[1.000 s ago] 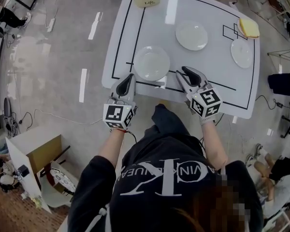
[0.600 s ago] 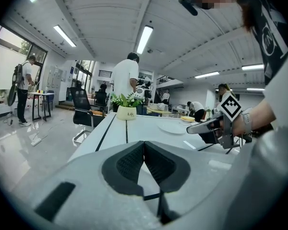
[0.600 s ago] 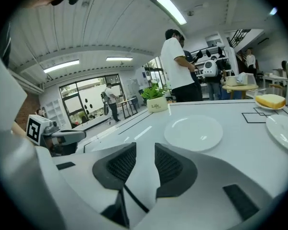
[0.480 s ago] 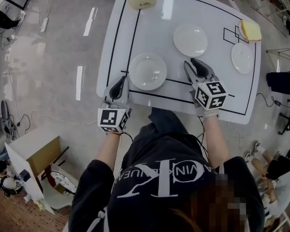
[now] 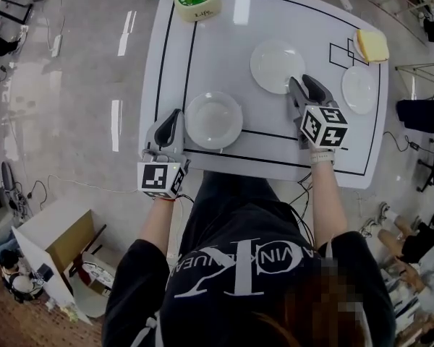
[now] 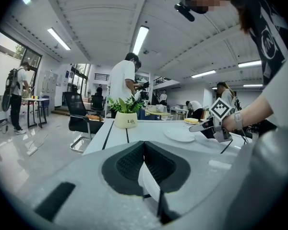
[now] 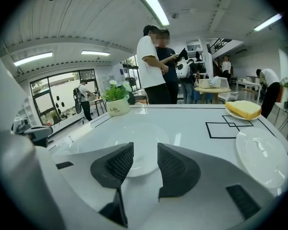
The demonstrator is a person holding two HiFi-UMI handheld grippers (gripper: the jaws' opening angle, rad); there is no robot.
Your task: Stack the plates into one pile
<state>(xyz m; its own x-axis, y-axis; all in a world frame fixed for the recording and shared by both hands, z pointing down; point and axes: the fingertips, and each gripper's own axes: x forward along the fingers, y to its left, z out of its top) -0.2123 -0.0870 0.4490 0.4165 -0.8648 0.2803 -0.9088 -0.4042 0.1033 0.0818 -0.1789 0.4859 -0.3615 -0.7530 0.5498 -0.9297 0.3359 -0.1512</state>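
Note:
Three white plates lie apart on the white table (image 5: 224, 49): a near-left plate (image 5: 213, 120), a middle plate (image 5: 275, 65) and a right plate (image 5: 359, 89). My left gripper (image 5: 173, 116) is shut and empty, just left of the near-left plate's rim, at the table's front-left edge; its pads meet in the left gripper view (image 6: 144, 147). My right gripper (image 5: 304, 84) is at the near-right rim of the middle plate. Its jaws are opening; the middle plate (image 7: 134, 145) shows in the gap between them (image 7: 145, 153), and the pads do not press on it.
A potted plant (image 5: 197, 4) stands at the table's far left. A yellow slab (image 5: 372, 45) lies at the far right, beyond the right plate (image 7: 264, 157). Black lines mark the tabletop. People stand beyond the table's far side (image 7: 156, 66).
My right gripper has moved forward across the table to the middle plate's rim, and its jaws stand wider. My left gripper has shifted forward beside the near-left plate, still shut.

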